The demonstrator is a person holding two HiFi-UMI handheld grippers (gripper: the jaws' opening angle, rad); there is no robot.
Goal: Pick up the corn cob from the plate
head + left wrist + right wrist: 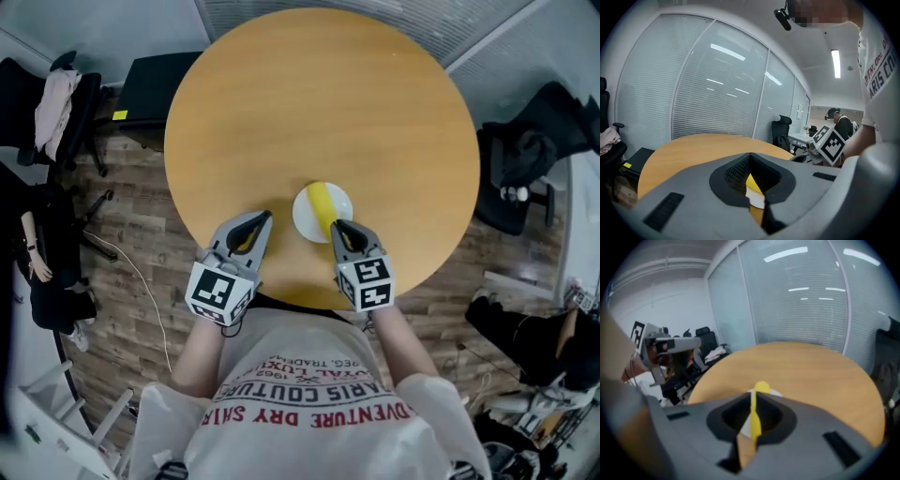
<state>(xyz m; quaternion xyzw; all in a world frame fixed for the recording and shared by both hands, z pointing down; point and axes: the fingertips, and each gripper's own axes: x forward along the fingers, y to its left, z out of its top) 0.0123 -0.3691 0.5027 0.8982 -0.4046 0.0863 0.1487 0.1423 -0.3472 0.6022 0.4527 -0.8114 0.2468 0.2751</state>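
On the near edge of the table (319, 103), just ahead of the person, sits the white plate (302, 212) w/ the corn cob (322, 206) lying across its middle, long axis running away from the person, approx. in line w/ the way the right gripper (337, 226) points. That gripper is clearly the nearer: in the head view its tip overlaps the plate's close rim, right at the cob's near end, while the left gripper (265, 218) sits off to the plate's left, apart from it. Both are clenched on nothing, jaws together at the tips. So the right one prob. has to open first, then straddle the cob across its width. Since the cob shows as an upright yellow strip thru the slot btwn the right jaws, the line-up looks good. Hard to judge: the cob's near end is covered by the right gripper in the head view, both gripper views give only a sliver of cob and plate, the right gripper view is blurred, and no view shows whether the tip touches the plate or hangs above it.
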